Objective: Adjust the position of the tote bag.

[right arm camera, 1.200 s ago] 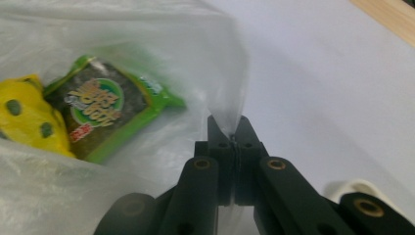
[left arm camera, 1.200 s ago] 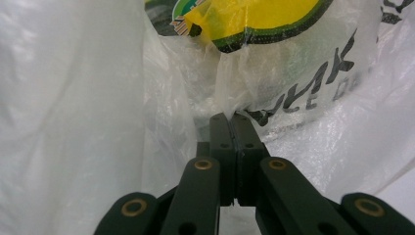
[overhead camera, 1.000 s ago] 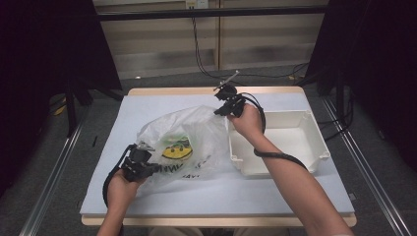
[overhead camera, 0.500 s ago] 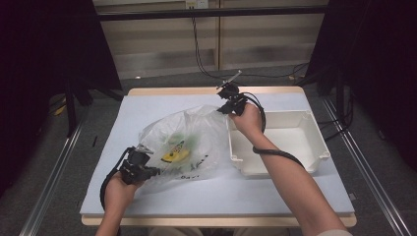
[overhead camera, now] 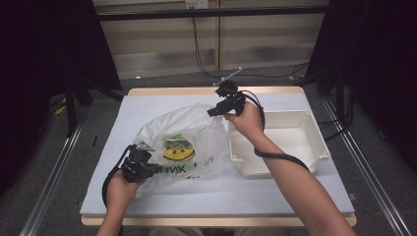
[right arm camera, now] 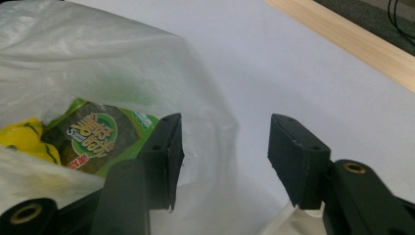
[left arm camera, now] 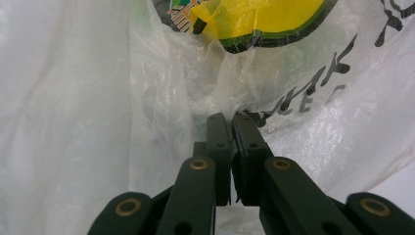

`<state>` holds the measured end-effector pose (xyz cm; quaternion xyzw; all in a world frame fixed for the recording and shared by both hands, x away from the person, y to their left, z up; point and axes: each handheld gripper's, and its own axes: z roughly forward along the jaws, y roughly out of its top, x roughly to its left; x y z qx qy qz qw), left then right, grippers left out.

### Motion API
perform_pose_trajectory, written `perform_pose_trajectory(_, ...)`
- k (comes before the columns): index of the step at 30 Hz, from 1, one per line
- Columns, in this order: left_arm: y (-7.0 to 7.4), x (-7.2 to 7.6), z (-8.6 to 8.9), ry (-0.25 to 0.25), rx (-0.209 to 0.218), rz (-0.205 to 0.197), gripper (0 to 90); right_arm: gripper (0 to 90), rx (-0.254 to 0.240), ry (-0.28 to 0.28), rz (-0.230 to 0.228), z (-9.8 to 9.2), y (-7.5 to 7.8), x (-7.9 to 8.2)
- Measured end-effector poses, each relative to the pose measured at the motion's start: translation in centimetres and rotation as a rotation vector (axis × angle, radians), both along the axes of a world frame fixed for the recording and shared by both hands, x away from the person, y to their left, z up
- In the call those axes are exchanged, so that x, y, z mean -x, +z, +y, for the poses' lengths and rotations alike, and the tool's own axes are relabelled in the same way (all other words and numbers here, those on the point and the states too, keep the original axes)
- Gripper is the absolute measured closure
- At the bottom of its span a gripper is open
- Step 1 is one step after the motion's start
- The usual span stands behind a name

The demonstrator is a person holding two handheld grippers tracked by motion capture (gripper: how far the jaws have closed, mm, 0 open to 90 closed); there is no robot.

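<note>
We see the left gripper (overhead camera: 147, 168) low at the near edge of the plastic bag (overhead camera: 189, 142), jaws pressed together on a fold of its film; in the left gripper view the thin plastic is pinched between the two black pads (left arm camera: 218, 134), and the bag's yellow print sits just ahead of the tips. The right gripper (overhead camera: 216, 112) hovers at the bag's far upper corner, its jaws just having opened; in the right gripper view they stand apart with nothing clamped, the bag's edge just beside one pad (right arm camera: 164, 156). A green snack packet (right arm camera: 93, 137) lies inside the bag, ahead of that pad. The white bin (overhead camera: 310, 147) sits just beside the right hand, on the pale blue table mat (overhead camera: 147, 206).
</note>
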<state>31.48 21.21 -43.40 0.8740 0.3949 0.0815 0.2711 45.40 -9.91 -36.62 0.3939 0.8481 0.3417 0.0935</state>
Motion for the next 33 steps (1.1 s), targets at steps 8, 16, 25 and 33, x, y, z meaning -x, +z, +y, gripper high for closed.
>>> perform_pose_trajectory(8, 0.0, -0.1, -0.1, -0.005, 0.001, 0.004, 86.9, 39.3, 0.015, 0.037, -0.004, 1.0, 0.5, 0.9)
perform_pose_trajectory(16, 0.0, -0.2, -0.2, -0.004, 0.008, -0.001, 86.2, 36.1, 0.024, 0.072, -0.040, 1.7, 1.4, 1.5)
perform_pose_trajectory(25, 0.0, -0.2, -0.3, -0.003, 0.005, -0.002, 86.5, 30.2, 0.018, 0.104, -0.042, 2.0, 2.1, 1.9)
perform_pose_trajectory(33, 0.0, -0.2, -0.3, -0.004, 0.003, -0.001, 86.7, 26.3, 0.032, 0.108, -0.035, 2.3, 2.2, 2.0)
